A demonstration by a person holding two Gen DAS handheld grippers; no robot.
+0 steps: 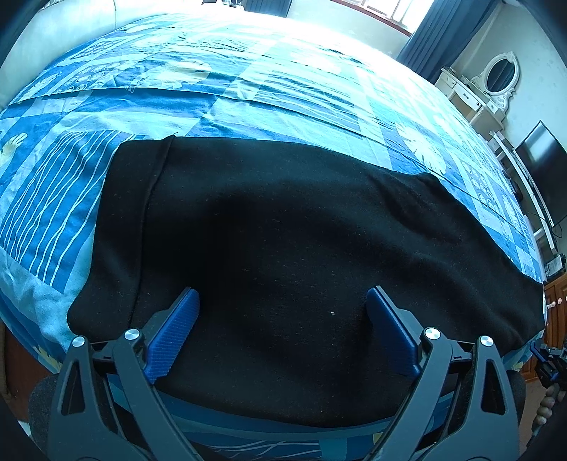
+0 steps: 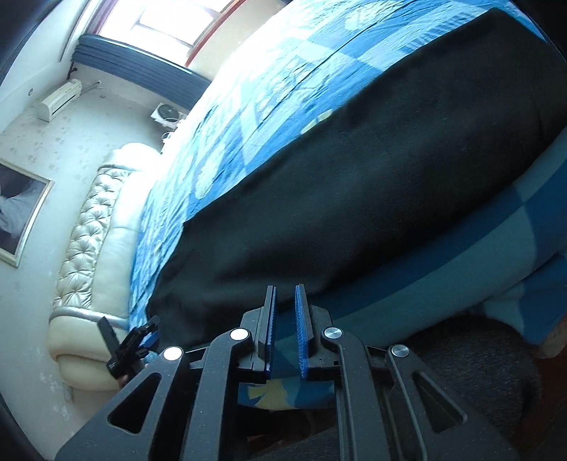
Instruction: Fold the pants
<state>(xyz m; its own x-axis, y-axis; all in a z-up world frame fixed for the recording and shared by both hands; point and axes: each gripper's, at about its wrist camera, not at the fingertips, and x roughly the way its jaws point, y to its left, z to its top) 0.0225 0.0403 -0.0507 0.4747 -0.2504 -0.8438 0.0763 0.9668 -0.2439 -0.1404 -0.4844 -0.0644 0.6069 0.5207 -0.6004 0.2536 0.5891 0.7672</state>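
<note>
- The black pants point(image 1: 283, 230) lie spread flat across the blue patterned bedspread point(image 1: 248, 88), filling the middle and lower half of the left wrist view.
- A seam or folded band runs down the cloth's left side, lower left of centre in that view.
- The left gripper point(image 1: 282, 308) hovers over the near part of the pants with its jaws spread wide, blue pads point(image 1: 173, 333) well apart and nothing between them.
- In the right wrist view the pants point(image 2: 372, 184) stretch from upper right to lower left, along the edge of the bed.
- The right gripper point(image 2: 285, 301) sits at bottom centre, jaws nearly closed with a narrow gap, gripping nothing, fingertips at the pants' near edge.
- A cream tufted headboard point(image 2: 88, 227) stands at left, a window point(image 2: 170, 17) at top.
</note>
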